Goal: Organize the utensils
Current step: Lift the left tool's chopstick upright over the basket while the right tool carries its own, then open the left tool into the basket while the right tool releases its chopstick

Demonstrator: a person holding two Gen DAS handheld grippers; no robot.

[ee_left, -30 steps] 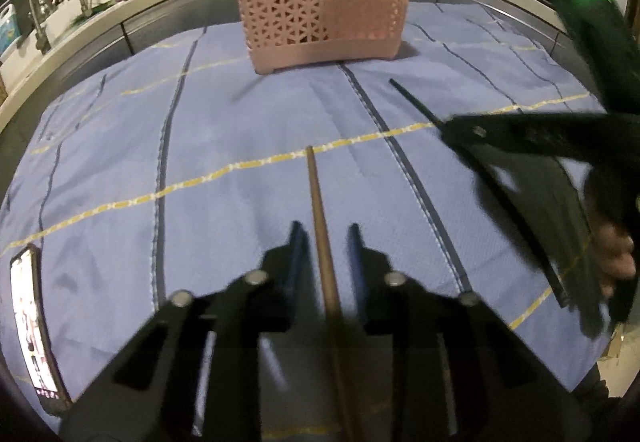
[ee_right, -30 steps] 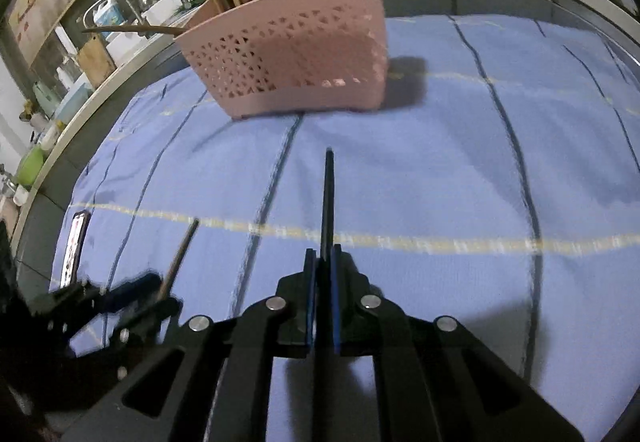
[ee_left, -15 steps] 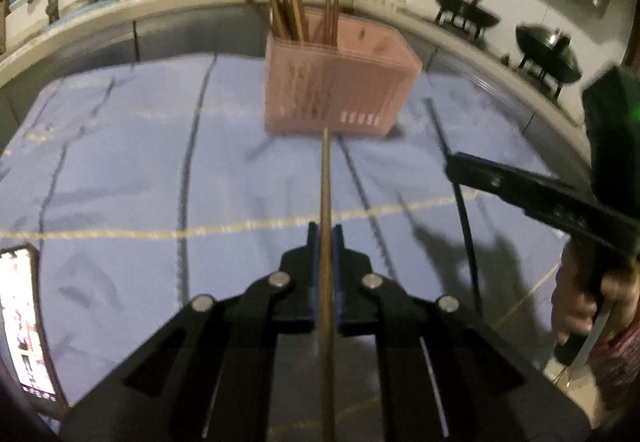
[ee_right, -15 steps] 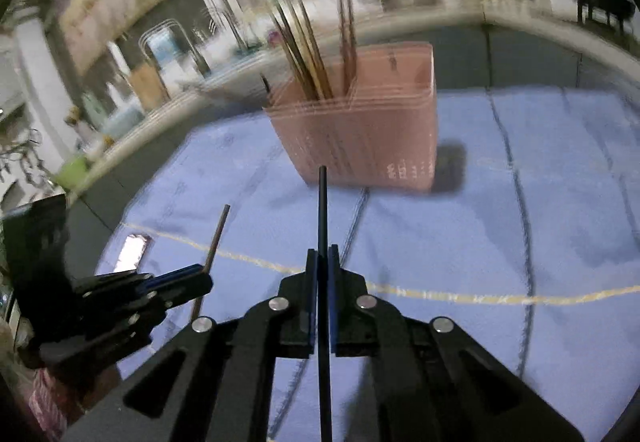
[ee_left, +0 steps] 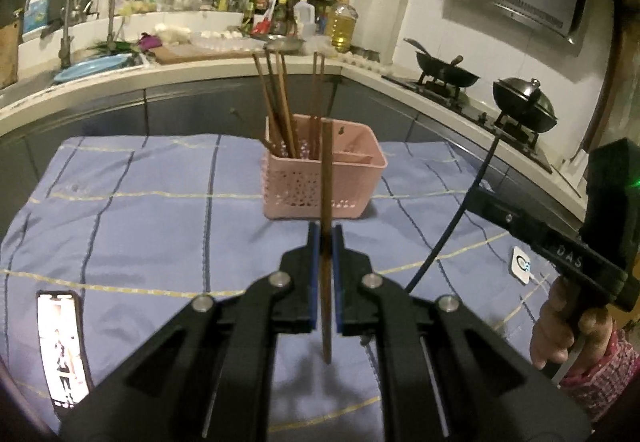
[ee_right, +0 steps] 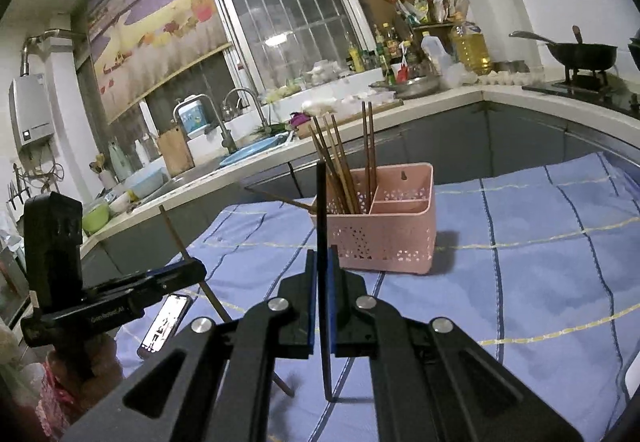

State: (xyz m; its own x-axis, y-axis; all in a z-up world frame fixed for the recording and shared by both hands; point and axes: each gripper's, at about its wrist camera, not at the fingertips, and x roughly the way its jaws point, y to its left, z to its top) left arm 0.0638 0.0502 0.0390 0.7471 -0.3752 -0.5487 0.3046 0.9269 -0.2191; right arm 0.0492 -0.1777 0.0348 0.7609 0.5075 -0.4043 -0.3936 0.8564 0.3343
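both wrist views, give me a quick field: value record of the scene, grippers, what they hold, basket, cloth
left gripper: shut on brown chopstick, held upright
right gripper: shut on black chopstick, held upright
pink basket: on the cloth, ahead of both grippers
basket contents: several brown chopsticks standing in the left compartment; right compartments look empty
blue cloth: covers the table
phone: lying on the cloth, screen lit
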